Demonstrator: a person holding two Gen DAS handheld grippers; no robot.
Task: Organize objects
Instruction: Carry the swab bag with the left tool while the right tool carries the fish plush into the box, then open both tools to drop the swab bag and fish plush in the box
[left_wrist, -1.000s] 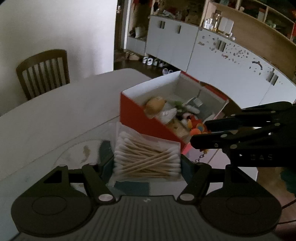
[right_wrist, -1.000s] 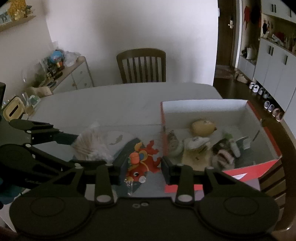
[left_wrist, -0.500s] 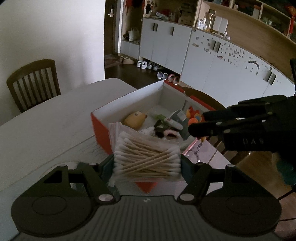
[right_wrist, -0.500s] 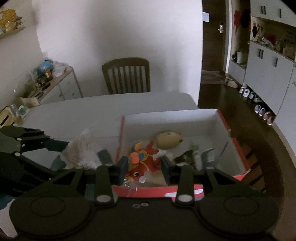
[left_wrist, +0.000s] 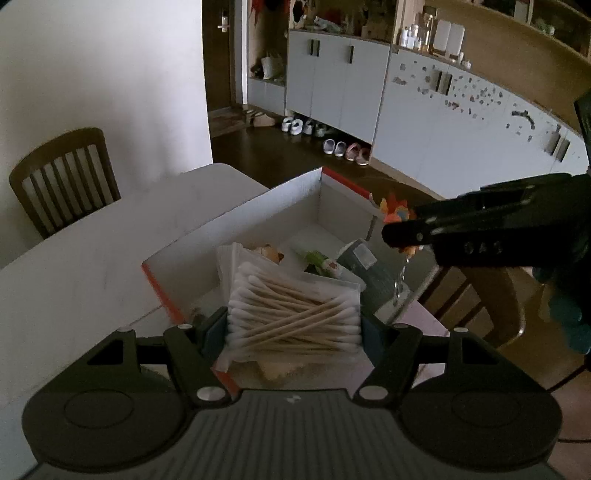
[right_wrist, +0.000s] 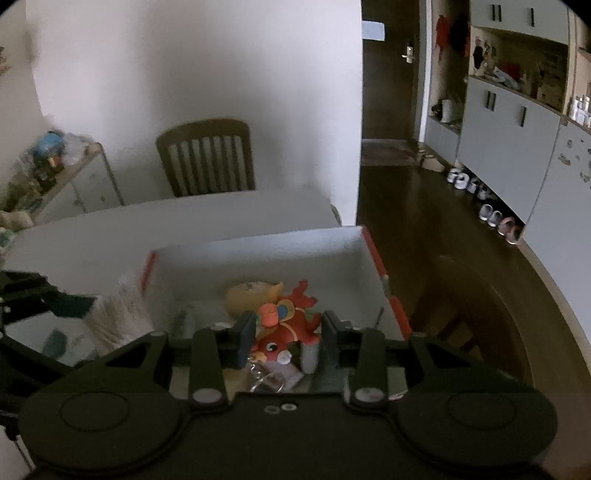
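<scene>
My left gripper (left_wrist: 293, 326) is shut on a clear packet of cotton swabs (left_wrist: 291, 314), held over the near end of the red-and-white box (left_wrist: 229, 225). My right gripper (right_wrist: 288, 334) is shut on a red dragon keychain toy (right_wrist: 286, 325) above the same box (right_wrist: 258, 254); its metal ring hangs below. In the left wrist view the right gripper (left_wrist: 480, 232) reaches in from the right with the toy (left_wrist: 397, 214) at its tip. In the right wrist view the swab packet (right_wrist: 118, 314) shows at the left. A yellow plush (right_wrist: 251, 295) lies in the box.
The box sits at the corner of a white table (left_wrist: 92, 258) and holds a green-capped tube (left_wrist: 317, 260) and a grey pack (left_wrist: 364, 258). Wooden chairs (right_wrist: 207, 162) stand behind the table and by the box. Grey cabinets (left_wrist: 443, 122) line the far wall.
Both grippers have moved forward from the table surface to over the box, each still holding its object. The box now fills the space under the fingers.
</scene>
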